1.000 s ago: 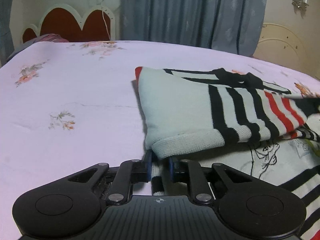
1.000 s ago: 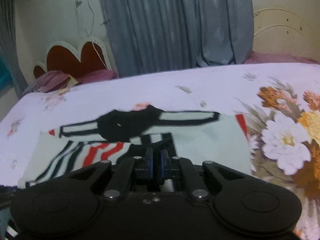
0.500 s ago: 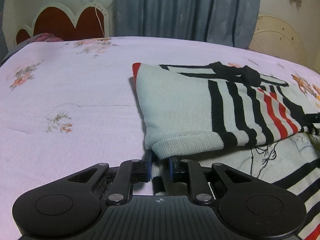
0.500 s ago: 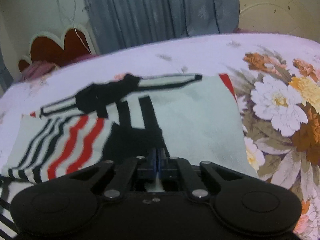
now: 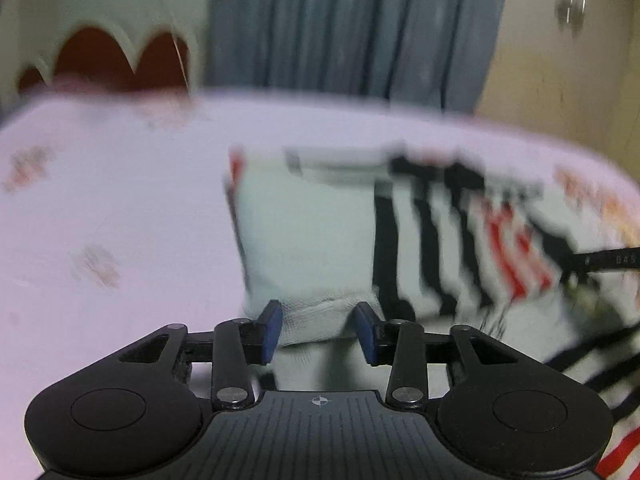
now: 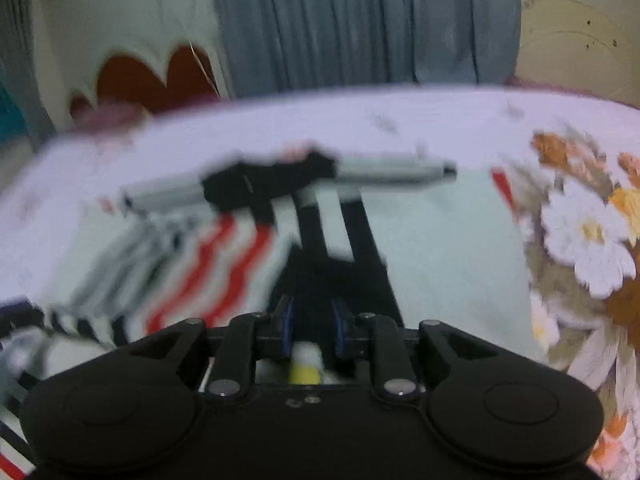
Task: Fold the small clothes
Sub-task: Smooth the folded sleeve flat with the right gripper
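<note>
A small pale knit sweater [image 5: 304,236] with black and red stripes lies folded on the bed; it also shows in the right wrist view [image 6: 440,248]. My left gripper [image 5: 318,332] is open, its blue pads either side of the ribbed cuff [image 5: 320,320] without pinching it. My right gripper [image 6: 312,330] is open a little over the black striped part [image 6: 332,276] of the sweater. Both views are blurred by motion.
The bed has a pale lilac sheet [image 5: 120,208] with a large flower print [image 6: 588,240] at the right. A scalloped red headboard [image 5: 108,60] and grey-blue curtains [image 5: 352,28] stand behind. The other gripper's black edge [image 5: 608,260] shows at the left view's right side.
Both grippers have opened and let go of the sweater. The folded sleeve now lies flat on the garment. Both cameras are moving, so the frames are blurred.
</note>
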A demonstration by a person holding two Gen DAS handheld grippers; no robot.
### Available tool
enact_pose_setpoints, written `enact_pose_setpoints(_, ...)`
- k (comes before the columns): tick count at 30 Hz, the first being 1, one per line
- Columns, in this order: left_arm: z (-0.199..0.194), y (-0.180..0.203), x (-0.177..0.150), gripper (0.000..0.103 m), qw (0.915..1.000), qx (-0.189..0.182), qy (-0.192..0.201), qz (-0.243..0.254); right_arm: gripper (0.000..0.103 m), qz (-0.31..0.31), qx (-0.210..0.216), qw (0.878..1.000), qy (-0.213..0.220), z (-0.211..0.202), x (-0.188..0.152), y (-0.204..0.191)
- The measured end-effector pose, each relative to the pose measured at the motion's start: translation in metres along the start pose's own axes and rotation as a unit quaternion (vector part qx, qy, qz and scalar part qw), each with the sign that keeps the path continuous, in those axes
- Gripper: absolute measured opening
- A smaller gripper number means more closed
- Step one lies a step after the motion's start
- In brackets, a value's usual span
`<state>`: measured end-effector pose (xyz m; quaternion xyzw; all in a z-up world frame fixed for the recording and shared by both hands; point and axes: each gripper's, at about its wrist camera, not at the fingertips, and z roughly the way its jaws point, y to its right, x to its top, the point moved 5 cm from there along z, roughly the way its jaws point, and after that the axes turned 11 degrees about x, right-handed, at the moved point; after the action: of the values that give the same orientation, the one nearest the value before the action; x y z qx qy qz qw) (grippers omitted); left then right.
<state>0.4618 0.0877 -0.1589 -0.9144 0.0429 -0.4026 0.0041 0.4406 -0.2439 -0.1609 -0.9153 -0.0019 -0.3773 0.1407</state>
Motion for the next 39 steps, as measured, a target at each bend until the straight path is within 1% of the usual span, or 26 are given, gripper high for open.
enact_pose_setpoints(1, -0.001, 0.002, 0.002, 0.04, 0.9999, 0.004, 0.01, 0.01, 0.019, 0.004, 0.001, 1.0, 0.002, 0.002, -0.003, 0.002)
enact_pose_setpoints(2, -0.003, 0.004, 0.006, 0.04, 0.9998, 0.006, 0.001, 0.017, 0.02, 0.01, 0.003, 1.0, 0.004, -0.001, -0.001, 0.002)
enact_pose_setpoints(5, -0.007, 0.001, 0.02, 0.04, 0.9995, -0.003, 0.029, 0.008, 0.022, 0.0, 0.008, 0.999, 0.035, -0.012, 0.011, 0.0)
enact_pose_setpoints(7, 0.004, -0.001, 0.033, 0.041, 0.9997, -0.005, 0.025, 0.0, 0.021, 0.004, 0.009, 0.999, 0.033, -0.005, 0.02, 0.003)
enact_pose_setpoints(9, 0.018, 0.0, 0.052, 0.041, 0.9995, -0.007, 0.032, 0.002, 0.021, 0.006, 0.018, 0.999, 0.032, 0.004, 0.029, 0.002)
enact_pose_setpoints(14, 0.06, -0.008, 0.099, 0.041, 0.9996, 0.011, 0.028, 0.001, 0.02, -0.022, 0.033, 0.999, 0.03, 0.031, 0.055, -0.015)
enact_pose_setpoints(15, 0.062, -0.012, 0.107, 0.041, 0.9993, 0.01, 0.036, -0.003, 0.021, -0.024, 0.028, 0.999, 0.033, 0.036, 0.061, -0.016)
enact_pose_setpoints(16, 0.065, -0.015, 0.114, 0.041, 0.9991, 0.007, 0.04, -0.008, 0.022, -0.017, 0.028, 0.999, 0.037, 0.037, 0.066, -0.015)
enact_pose_setpoints(17, 0.072, -0.014, 0.119, 0.041, 0.9994, 0.001, 0.034, -0.006, 0.022, -0.006, 0.035, 0.998, 0.045, 0.038, 0.071, -0.015)
enact_pose_setpoints(18, 0.079, -0.012, 0.119, 0.041, 0.9997, -0.003, 0.025, 0.004, 0.021, 0.004, 0.044, 0.998, 0.049, 0.039, 0.075, -0.016)
enact_pose_setpoints(19, 0.087, -0.009, 0.118, 0.041, 0.9997, 0.002, 0.015, 0.02, 0.02, 0.008, 0.058, 0.997, 0.049, 0.044, 0.079, -0.021)
enact_pose_setpoints(20, 0.097, -0.008, 0.116, 0.041, 0.9993, 0.015, 0.004, 0.034, 0.018, 0.0, 0.07, 0.997, 0.044, 0.05, 0.079, -0.028)
enact_pose_setpoints(21, 0.111, -0.009, 0.11, 0.041, 0.999, 0.022, -0.016, 0.035, 0.017, -0.018, 0.073, 0.997, 0.033, 0.059, 0.077, -0.036)
enact_pose_setpoints(22, 0.115, -0.013, 0.108, 0.043, 0.9995, 0.016, -0.013, 0.022, 0.017, -0.033, 0.057, 0.998, 0.005, 0.074, 0.072, -0.04)
enact_pose_setpoints(23, 0.117, -0.019, 0.106, 0.043, 0.9999, 0.006, -0.01, -0.001, 0.015, -0.033, 0.03, 0.999, -0.027, 0.089, 0.066, -0.036)
enact_pose_setpoints(24, 0.116, -0.023, 0.107, 0.043, 0.9998, 0.001, -0.012, -0.014, 0.014, -0.023, 0.031, 0.999, -0.016, 0.092, 0.063, -0.031)
enact_pose_setpoints(26, 0.109, -0.023, 0.105, 0.043, 0.9998, 0.016, -0.01, -0.012, 0.013, -0.003, 0.036, 0.999, -0.011, 0.087, 0.065, -0.024)
enact_pose_setpoints(27, 0.102, -0.02, 0.104, 0.043, 0.9996, 0.024, -0.006, -0.013, 0.016, -0.008, 0.03, 0.999, -0.01, 0.084, 0.066, -0.025)
enact_pose_setpoints(28, 0.093, -0.016, 0.104, 0.043, 0.9996, 0.022, 0.003, -0.018, 0.023, -0.016, 0.02, 1.0, -0.003, 0.079, 0.068, -0.028)
enact_pose_setpoints(29, 0.083, -0.006, 0.103, 0.043, 0.9996, 0.009, 0.014, -0.021, 0.026, -0.022, 0.019, 1.0, 0.011, 0.073, 0.07, -0.031)
enact_pose_setpoints(31, 0.07, 0.014, 0.1, 0.044, 0.9995, -0.009, 0.026, -0.016, 0.029, -0.021, 0.045, 0.998, 0.029, 0.068, 0.073, -0.044)
enact_pose_setpoints(33, 0.069, 0.04, 0.094, 0.047, 0.9995, -0.016, 0.027, 0.009, 0.029, -0.035, 0.074, 0.996, 0.021, 0.074, 0.072, -0.063)
enact_pose_setpoints(35, 0.075, 0.051, 0.086, 0.049, 0.9997, -0.01, 0.01, 0.021, 0.024, -0.042, 0.1, 0.994, -0.001, 0.083, 0.069, -0.077)
enact_pose_setpoints(36, 0.078, 0.05, 0.082, 0.049, 0.9998, -0.008, 0.003, 0.021, 0.024, -0.044, 0.103, 0.994, -0.016, 0.088, 0.065, -0.08)
enact_pose_setpoints(37, 0.076, 0.046, 0.079, 0.049, 0.9997, -0.01, 0.005, 0.021, 0.024, -0.048, 0.094, 0.994, -0.031, 0.092, 0.06, -0.08)
enact_pose_setpoints(39, 0.067, 0.033, 0.071, 0.049, 0.9997, -0.009, 0.007, 0.021, 0.024, -0.064, 0.085, 0.994, -0.034, 0.085, 0.054, -0.073)
